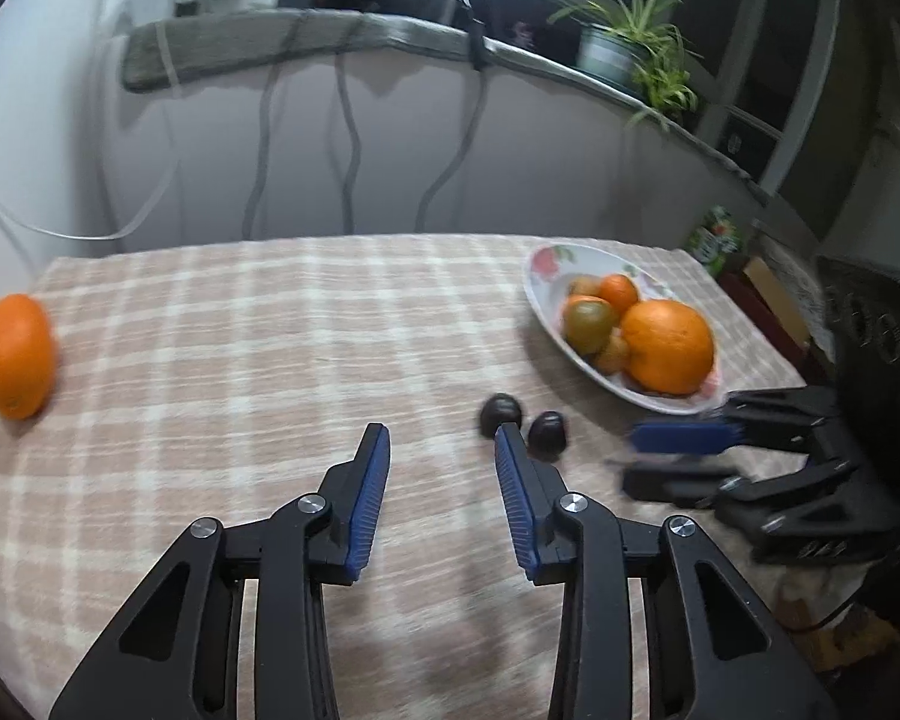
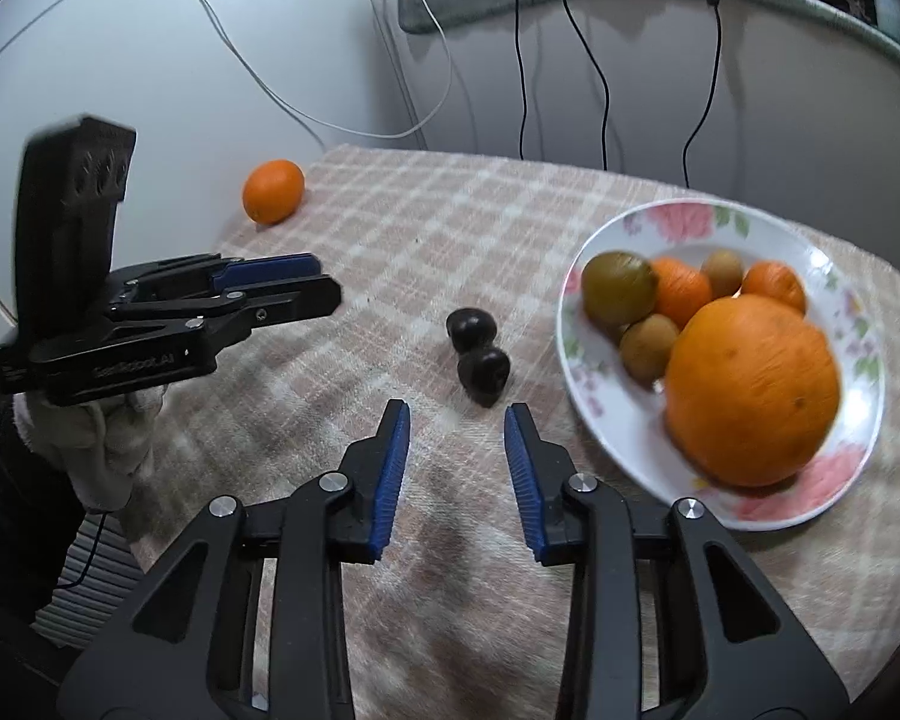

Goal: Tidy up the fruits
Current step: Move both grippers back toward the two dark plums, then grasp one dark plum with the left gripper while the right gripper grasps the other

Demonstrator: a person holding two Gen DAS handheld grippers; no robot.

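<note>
Two dark round fruits (image 2: pixel 471 327) (image 2: pixel 483 369) lie side by side on the checked tablecloth, just ahead of my right gripper (image 2: pixel 456 408), which is open with nothing between its blue pads. My left gripper (image 1: pixel 443 432) is open and empty too; the dark fruits (image 1: pixel 501 411) sit just past its right fingertip. To the right, a flowered plate (image 2: pixel 570 348) holds a large orange (image 2: pixel 750 387), small oranges, a greenish fruit and several brown ones. A loose orange (image 1: pixel 13 355) lies far left on the cloth. Each wrist view catches the other gripper from the side (image 1: pixel 630 459) (image 2: pixel 329 282).
Several cables hang down the white wall behind the table. A potted plant (image 1: pixel 636 42) stands on the grey sill above. A green packet (image 1: pixel 714 237) sits past the table's far right corner. A gloved hand (image 2: pixel 102 438) holds the left gripper near the table's left edge.
</note>
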